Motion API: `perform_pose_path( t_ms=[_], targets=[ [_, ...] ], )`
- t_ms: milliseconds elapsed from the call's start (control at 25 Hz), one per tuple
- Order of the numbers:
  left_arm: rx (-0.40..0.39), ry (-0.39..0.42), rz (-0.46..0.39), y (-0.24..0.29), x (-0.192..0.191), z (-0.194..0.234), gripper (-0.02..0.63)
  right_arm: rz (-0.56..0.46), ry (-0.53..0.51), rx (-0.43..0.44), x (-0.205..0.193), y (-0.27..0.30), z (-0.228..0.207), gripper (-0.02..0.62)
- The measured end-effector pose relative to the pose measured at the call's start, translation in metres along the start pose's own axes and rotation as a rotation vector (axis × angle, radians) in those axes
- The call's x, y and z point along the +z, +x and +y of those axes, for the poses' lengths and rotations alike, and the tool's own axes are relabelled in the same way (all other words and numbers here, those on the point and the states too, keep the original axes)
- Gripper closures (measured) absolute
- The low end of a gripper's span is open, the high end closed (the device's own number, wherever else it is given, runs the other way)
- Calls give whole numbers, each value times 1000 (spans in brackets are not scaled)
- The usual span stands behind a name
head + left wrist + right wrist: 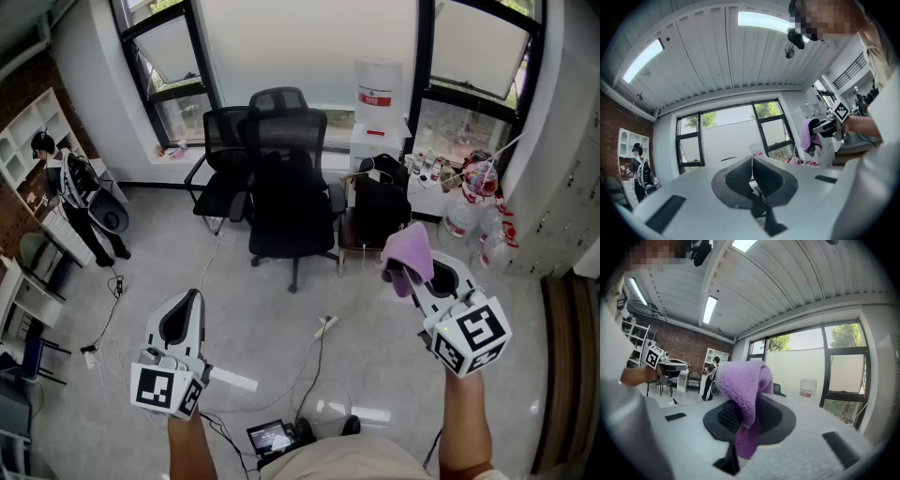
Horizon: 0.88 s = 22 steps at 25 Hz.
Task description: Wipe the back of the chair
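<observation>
The right gripper (405,272) is closed on a purple cloth (410,255). In the right gripper view its fingers (723,417) pinch the cloth (743,380), which is bunched above them, and one end hangs down between them. The left gripper (190,296) holds nothing: in the left gripper view its fingers (736,180) are pressed together, with only a thin line between the dark pads. In the head view both grippers are held above the grey floor (234,300), each on a bare forearm, the left one lower and nearer to the person, and they are well apart from each other. The black chair (289,192) stands on the floor near its far edge, below the window (309,47), with its back and headrest turned toward the person. It is well apart from both grippers, and the cloth does not touch it. A second black chair (220,155) stands just behind it on the left. To the right of the first chair a black bag (380,204) sits on a low stool, and behind the bag a water bottle (378,94) stands on a white dispenser. A white power strip (325,326) and thin cables lie on the floor between the chair and the person. Near the left edge of the floor another person (80,192) stands beside white shelves (33,127).
</observation>
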<state>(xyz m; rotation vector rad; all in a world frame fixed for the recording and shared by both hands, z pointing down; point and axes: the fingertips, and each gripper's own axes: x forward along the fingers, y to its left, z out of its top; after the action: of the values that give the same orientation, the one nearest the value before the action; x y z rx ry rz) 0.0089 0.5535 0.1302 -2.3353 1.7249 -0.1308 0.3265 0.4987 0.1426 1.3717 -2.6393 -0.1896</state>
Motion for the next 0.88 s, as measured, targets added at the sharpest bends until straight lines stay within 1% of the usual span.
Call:
perform_pose_path(
  t_ms=[440,880],
  targets=[
    [1,10,-2,4,5,-17,598,-4,3,3,-7,-9,-12,549],
    [18,29,20,10,9,-46,598,-10,23,11,-22,-22,-39,549]
  ],
)
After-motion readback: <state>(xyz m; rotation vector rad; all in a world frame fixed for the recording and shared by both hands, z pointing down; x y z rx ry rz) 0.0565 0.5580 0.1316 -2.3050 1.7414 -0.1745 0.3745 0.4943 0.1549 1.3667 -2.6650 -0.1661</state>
